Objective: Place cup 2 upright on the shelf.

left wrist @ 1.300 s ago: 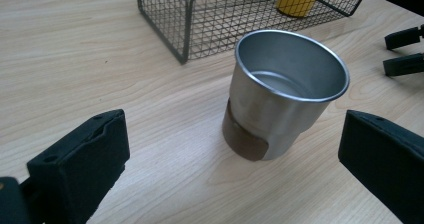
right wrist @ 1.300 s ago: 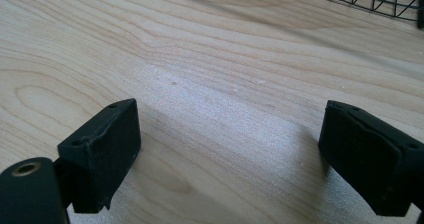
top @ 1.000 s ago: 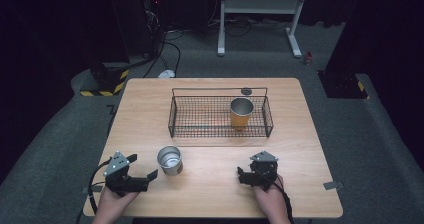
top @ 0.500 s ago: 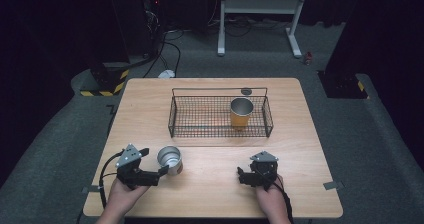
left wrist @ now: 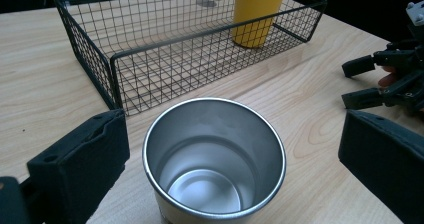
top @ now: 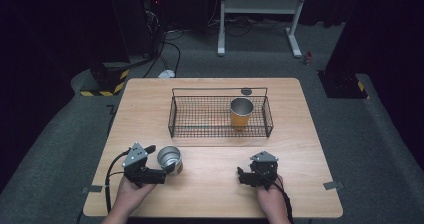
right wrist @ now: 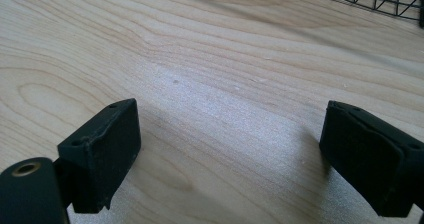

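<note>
A silver metal cup (top: 170,159) stands upright and empty near the table's front left. My left gripper (top: 161,161) is open, with one jaw on each side of the cup (left wrist: 215,159). In the left gripper view there is a gap between each jaw and the cup wall. My right gripper (top: 241,176) rests low at the front right, open, with only bare wood between its jaws (right wrist: 230,154). It shows open at the right edge of the left gripper view (left wrist: 350,83). A yellow cup (top: 241,112) stands upright inside the black wire basket (top: 200,132).
The wire basket (left wrist: 150,69) sits mid-table, just beyond the silver cup, with the yellow cup (left wrist: 257,9) at its right end. A small dark disc (top: 246,91) lies behind the basket. Bare wooden table (top: 145,104) surrounds the basket. Cables trail from both grippers.
My left gripper has moved forward and right, so its open jaws now stand on either side of the silver cup. The right gripper and both cups have stayed put.
</note>
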Available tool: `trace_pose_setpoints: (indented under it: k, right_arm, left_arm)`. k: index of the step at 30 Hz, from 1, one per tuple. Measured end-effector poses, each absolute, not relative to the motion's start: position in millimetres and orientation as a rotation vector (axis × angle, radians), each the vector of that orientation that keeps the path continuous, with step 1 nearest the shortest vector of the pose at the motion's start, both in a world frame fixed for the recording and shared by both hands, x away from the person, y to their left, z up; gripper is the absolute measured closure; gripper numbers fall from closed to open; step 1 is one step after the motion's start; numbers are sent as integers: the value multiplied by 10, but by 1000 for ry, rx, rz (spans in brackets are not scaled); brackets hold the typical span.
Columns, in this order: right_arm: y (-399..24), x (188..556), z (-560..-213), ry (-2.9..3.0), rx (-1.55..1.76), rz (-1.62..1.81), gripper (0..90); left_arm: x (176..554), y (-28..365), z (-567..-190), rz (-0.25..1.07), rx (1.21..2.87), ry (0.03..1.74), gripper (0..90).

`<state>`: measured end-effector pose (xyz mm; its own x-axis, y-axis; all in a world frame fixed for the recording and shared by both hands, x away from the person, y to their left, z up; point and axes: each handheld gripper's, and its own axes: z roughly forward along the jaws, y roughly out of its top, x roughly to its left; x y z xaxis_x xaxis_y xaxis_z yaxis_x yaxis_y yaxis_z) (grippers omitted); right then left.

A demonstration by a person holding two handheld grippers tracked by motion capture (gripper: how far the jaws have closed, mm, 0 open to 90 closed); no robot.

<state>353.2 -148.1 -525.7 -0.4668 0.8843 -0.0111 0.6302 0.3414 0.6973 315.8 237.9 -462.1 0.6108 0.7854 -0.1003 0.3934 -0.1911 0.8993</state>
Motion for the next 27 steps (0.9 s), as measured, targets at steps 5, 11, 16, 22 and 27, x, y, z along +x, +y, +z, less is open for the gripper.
trace_pose_setpoints:
  k: [5,11,16,22,27]
  right_arm:
    - [-1481,3531,-5257,2222,1333,894,95]
    - [-1481,3530,-5256,2222,1333,894,95]
    - [-1481,3528,-5256,2223,1332,894,96]
    - [-1481,3527,-5256,2223,1333,894,96]
    - [-1481,3526,-5256,2224,1332,895,96]
  left_arm:
    - [3166,2289,-4663,479,1822,929,3]
    - [3230,2289,-4746,520,1846,955,1]
    - [3275,2326,-4832,496,1858,974,1]
    - [3266,2318,-4906,482,1851,973,1]
    - [3274,2286,-4958,472,1879,955,6]
